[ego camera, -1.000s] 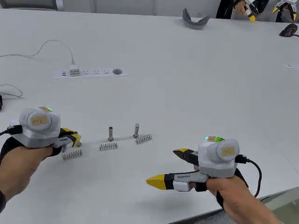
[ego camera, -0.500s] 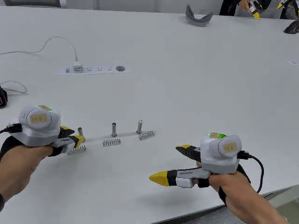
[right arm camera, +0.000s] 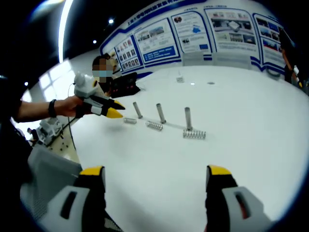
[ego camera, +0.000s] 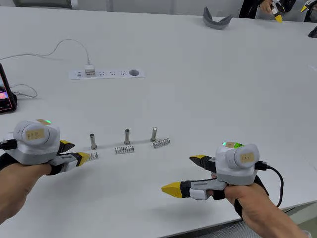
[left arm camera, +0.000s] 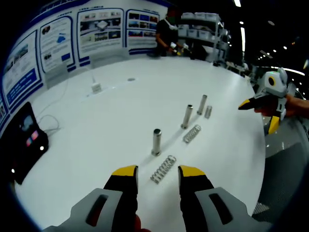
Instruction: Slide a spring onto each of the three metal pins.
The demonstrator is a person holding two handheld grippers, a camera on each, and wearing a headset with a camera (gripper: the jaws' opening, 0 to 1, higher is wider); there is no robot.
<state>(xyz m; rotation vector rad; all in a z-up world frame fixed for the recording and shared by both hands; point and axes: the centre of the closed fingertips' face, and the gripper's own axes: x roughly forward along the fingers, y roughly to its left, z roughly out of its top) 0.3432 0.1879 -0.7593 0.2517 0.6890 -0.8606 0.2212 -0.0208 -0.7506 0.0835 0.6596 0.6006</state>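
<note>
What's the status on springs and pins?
Left hand-held gripper open, lined up on left spring. Right hand-held gripper open, empty. Three pins upright, bare; springs lying alongside. Nothing blocking.

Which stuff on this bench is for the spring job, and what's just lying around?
Job: left pin, middle pin, right pin, left spring, middle spring, right spring.
Lying about: power strip, dark screen device, grey curved piece.

left tool [ego camera: 75, 151] parted — right tool [ego camera: 184, 173] wider

The counter [ego camera: 208, 84] is viewed from above. The pins [ego camera: 127, 137], shared by all views, are faced nearest from the left.
</note>
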